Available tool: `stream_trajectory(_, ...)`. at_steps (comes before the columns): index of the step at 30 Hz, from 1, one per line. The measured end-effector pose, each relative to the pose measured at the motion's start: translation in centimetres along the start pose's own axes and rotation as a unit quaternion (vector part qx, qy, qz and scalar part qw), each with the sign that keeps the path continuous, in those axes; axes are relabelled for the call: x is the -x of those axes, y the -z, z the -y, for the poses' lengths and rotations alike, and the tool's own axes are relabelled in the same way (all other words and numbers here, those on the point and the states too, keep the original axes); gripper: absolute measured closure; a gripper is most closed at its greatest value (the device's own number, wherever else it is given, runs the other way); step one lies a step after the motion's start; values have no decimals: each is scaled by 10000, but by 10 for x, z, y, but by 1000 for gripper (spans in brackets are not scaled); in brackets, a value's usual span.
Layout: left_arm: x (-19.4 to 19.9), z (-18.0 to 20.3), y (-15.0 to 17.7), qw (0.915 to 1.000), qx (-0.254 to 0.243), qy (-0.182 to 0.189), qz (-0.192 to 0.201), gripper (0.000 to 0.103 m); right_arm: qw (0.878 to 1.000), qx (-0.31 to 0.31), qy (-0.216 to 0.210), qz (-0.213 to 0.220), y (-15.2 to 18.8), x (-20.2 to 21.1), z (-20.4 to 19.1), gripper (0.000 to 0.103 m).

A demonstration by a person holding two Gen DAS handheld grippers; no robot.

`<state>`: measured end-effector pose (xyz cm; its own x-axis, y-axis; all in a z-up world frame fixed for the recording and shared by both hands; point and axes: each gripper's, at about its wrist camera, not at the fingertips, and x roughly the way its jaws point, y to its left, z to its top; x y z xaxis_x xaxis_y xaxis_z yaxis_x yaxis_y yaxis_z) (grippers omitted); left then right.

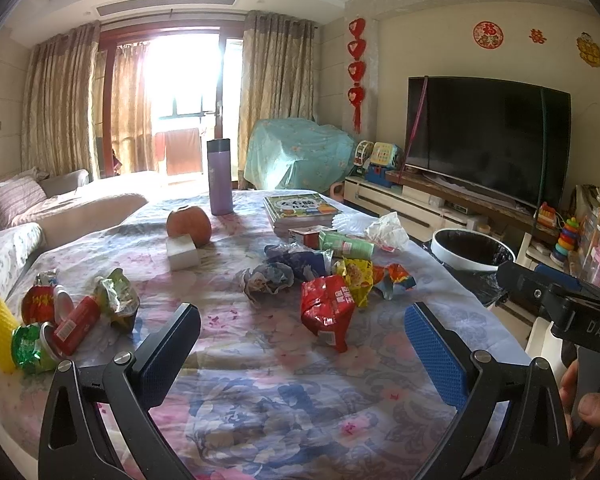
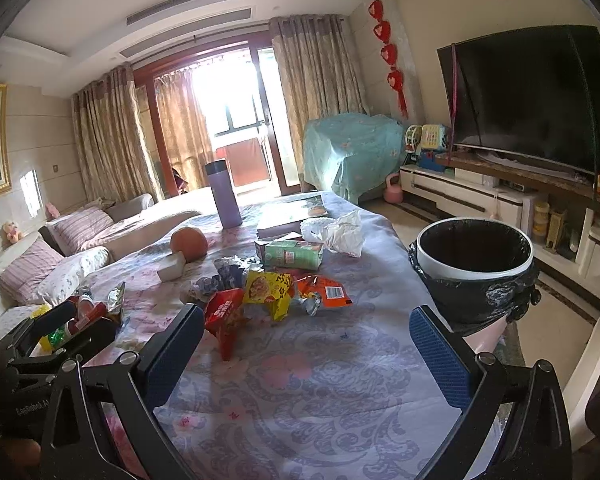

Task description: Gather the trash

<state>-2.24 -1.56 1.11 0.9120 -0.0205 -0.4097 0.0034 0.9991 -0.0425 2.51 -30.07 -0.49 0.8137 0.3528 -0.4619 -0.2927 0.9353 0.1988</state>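
we hold both tools above the flowered table (image 1: 284, 400), the left gripper (image 1: 300, 356) and the right gripper (image 2: 306, 354) each spread wide and empty. wrappers lie heaped mid-table, a red snack bag (image 1: 328, 312) nearest, the lined trash bin (image 2: 474, 264) just off the right edge. collecting looks not yet begun; we judge the next move is lowering over the red bag and pinching its crumpled top.

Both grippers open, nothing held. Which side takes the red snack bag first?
Probably right. The right gripper is open with the red snack bag beside its left finger, and the bin sits on its side. The left gripper faces the bag too, but farther from the bin.
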Motion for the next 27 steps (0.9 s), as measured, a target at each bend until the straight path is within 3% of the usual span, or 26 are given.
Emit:
stream_trajectory(17,-5,0,2,10000,1,26,-42,1,10000,-38,-36,-40,2,-3,1,0)
stream_trajectory(27,-26,-1,6,9996,7,49,-294,1,9996,-77,-52,-263,3,-18,9,0)
